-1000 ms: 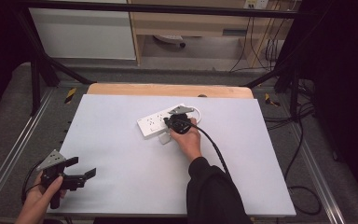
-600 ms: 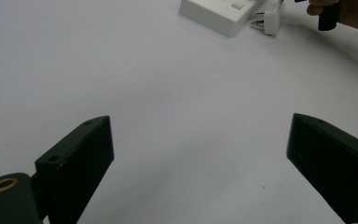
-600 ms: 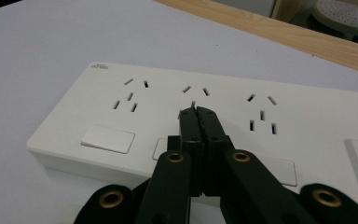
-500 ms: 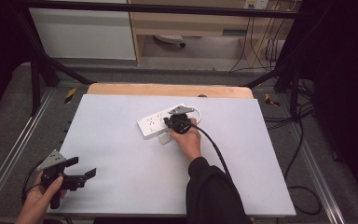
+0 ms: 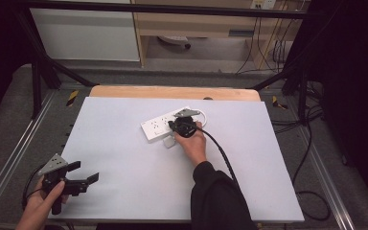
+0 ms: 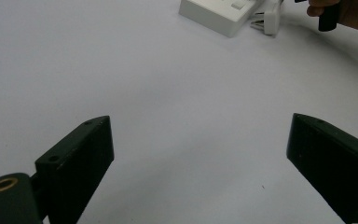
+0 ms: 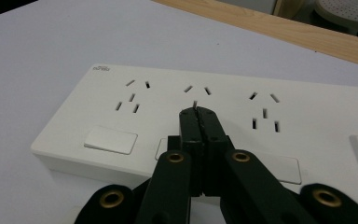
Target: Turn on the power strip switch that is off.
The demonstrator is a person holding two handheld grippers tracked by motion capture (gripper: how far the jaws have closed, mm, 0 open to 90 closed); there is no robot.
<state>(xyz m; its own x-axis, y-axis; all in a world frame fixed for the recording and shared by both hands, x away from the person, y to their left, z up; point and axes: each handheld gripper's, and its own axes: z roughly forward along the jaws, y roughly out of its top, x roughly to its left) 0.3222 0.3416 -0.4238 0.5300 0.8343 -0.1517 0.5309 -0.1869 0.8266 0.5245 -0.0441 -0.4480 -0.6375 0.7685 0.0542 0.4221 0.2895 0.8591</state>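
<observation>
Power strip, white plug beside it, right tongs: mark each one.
Power strip (image 7: 223, 100), right gripper view, top face by the middle sockets.
White plug (image 6: 271, 18), left gripper view, its body.
Right tongs (image 7: 198, 112), right gripper view, shut tips.

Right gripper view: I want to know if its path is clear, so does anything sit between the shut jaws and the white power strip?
Nothing visible does. The right gripper, jaws shut, is poised right over the middle socket of the power strip, with no object between them. Whether the tips actually touch the strip cannot be told.
</observation>
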